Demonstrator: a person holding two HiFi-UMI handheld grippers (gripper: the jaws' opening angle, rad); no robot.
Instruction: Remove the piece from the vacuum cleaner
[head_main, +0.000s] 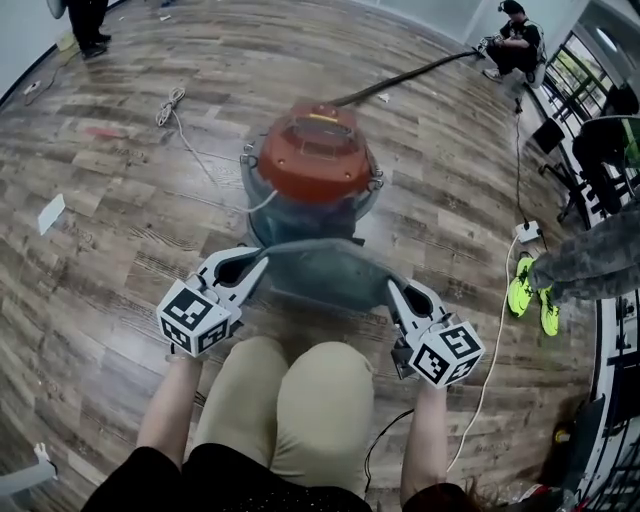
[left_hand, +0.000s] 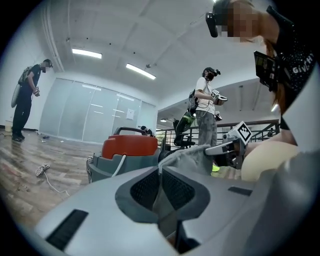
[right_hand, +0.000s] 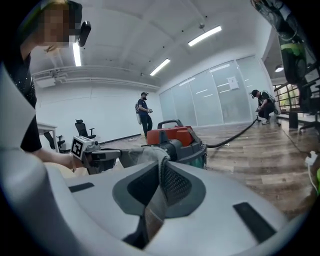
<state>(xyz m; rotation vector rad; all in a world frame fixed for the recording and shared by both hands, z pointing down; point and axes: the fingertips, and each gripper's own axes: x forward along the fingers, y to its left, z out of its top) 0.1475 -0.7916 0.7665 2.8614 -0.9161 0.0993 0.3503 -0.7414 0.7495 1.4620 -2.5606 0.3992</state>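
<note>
Grey cloth piece (head_main: 325, 268) is off the vacuum cleaner (head_main: 312, 175), hanging just on the person's side of it and stretched between both tools over the person's knees (head_main: 290, 400).

Left gripper (head_main: 256, 262) is clamped on the cloth's left edge. The left gripper view shows fabric pinched in the seam between the ribbed pads. Right gripper (head_main: 392, 288) is likewise closed on the right edge, with a fold of cloth running through its pads.

Handling, judged: light, limp woven or felt-like fabric, probably a filter bag. It sags in the middle and wrinkles at the grips. Not fragile, but it can slip from a thin pinch or snag on the tub rim. Best hold looks like the two opposite edges, a decent bite of fabric in each, kept taut.

Materials:
- Vacuum has a glossy red lid (head_main: 318, 140), domed and round, hard plastic.
- Grey-blue tub (head_main: 285, 215) sits under the lid, also smooth and rigid.
- Black hose (head_main: 410, 72) runs from the far side of the vacuum, flexible.
- Thin white cord (head_main: 195, 150) trails off its left side.
- Wood-look floor (head_main: 110, 250) lies all round the vacuum, matte plank pattern.
</note>
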